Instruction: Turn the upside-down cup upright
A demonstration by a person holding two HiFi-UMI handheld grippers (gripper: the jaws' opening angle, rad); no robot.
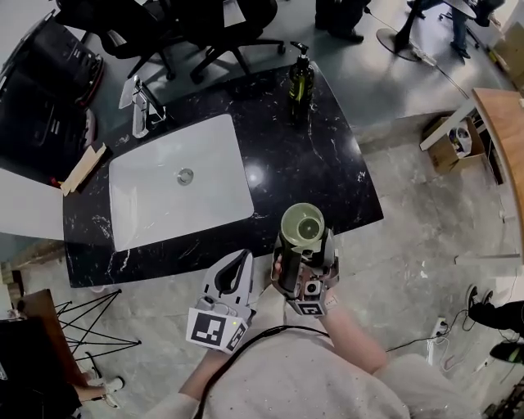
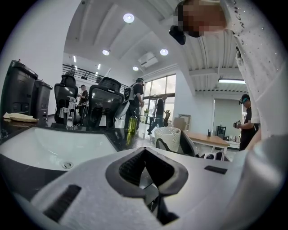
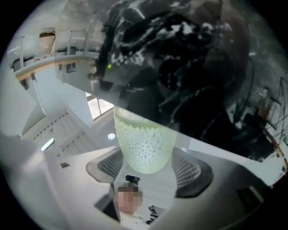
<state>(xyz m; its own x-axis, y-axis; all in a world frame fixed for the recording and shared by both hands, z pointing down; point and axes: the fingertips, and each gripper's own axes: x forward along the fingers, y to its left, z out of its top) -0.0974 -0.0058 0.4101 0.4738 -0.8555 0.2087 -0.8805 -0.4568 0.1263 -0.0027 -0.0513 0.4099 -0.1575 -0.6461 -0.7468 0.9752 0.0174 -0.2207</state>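
Observation:
A pale green cup [image 1: 301,227] with a dotted wall is held above the front edge of the black marble counter [image 1: 327,164], its open mouth facing up toward my head. My right gripper [image 1: 304,255] points steeply upward and is shut on the cup's lower part. In the right gripper view the cup [image 3: 143,143] sits between both ribbed pads [image 3: 186,170] of the right gripper [image 3: 146,157]. My left gripper [image 1: 241,260] hovers just left of it, shut and holding nothing. The left gripper view shows the left gripper [image 2: 144,150] with its tips together and the cup [image 2: 167,137] beyond them.
A white sink [image 1: 135,204] with a faucet [image 1: 141,106] fills the counter's left half. A dark green pump bottle [image 1: 300,82] stands at the far edge. Office chairs [image 1: 205,24] stand behind the counter. People stand in the background of the left gripper view.

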